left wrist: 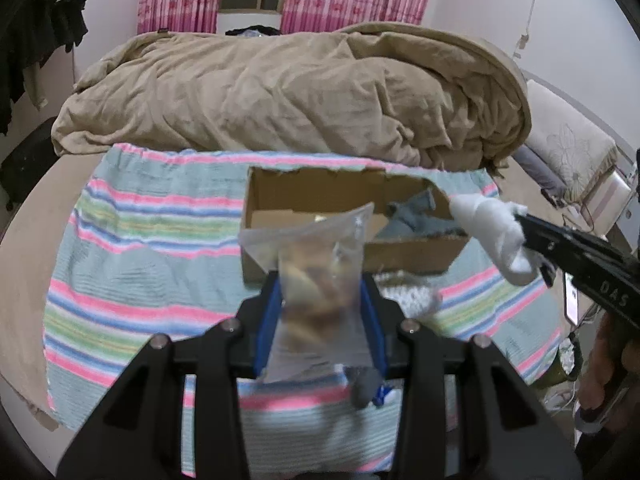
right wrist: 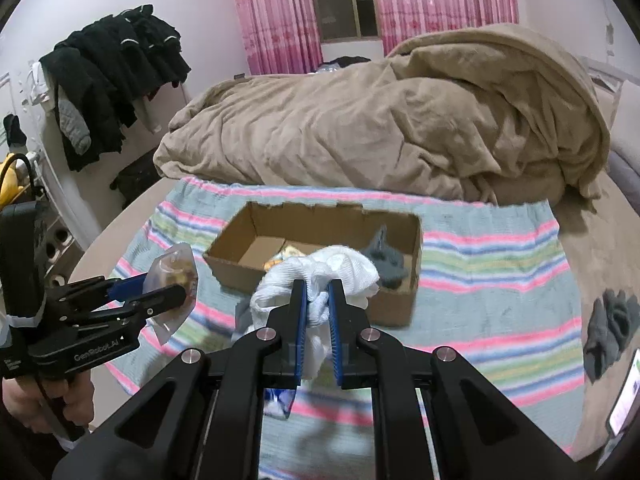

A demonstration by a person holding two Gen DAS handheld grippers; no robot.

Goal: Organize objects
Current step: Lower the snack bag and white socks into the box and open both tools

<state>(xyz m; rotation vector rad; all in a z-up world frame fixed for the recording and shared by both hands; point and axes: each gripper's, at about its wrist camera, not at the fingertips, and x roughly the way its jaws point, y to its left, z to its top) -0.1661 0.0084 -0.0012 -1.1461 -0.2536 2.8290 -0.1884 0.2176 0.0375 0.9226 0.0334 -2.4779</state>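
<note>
An open cardboard box (left wrist: 400,258) (right wrist: 308,220) sits on a striped towel (left wrist: 140,248) (right wrist: 500,272) on the bed, with a grey cloth (left wrist: 416,216) (right wrist: 386,260) inside at its right end. My left gripper (left wrist: 320,280) (right wrist: 168,286) is shut on a clear plastic bag of snacks (left wrist: 316,280) (right wrist: 174,272), held just in front of the box. My right gripper (right wrist: 318,286) (left wrist: 524,236) is shut on a white cloth (right wrist: 340,268) (left wrist: 492,226), held over the box's right front corner.
A crumpled tan blanket (left wrist: 300,88) (right wrist: 400,120) lies behind the box. A dark grey cloth (right wrist: 610,324) lies on the bed at right, beside a lit phone (right wrist: 624,400) (left wrist: 571,300). A small grey item (left wrist: 364,384) lies on the towel under my left gripper. Dark clothes (right wrist: 112,80) hang at left.
</note>
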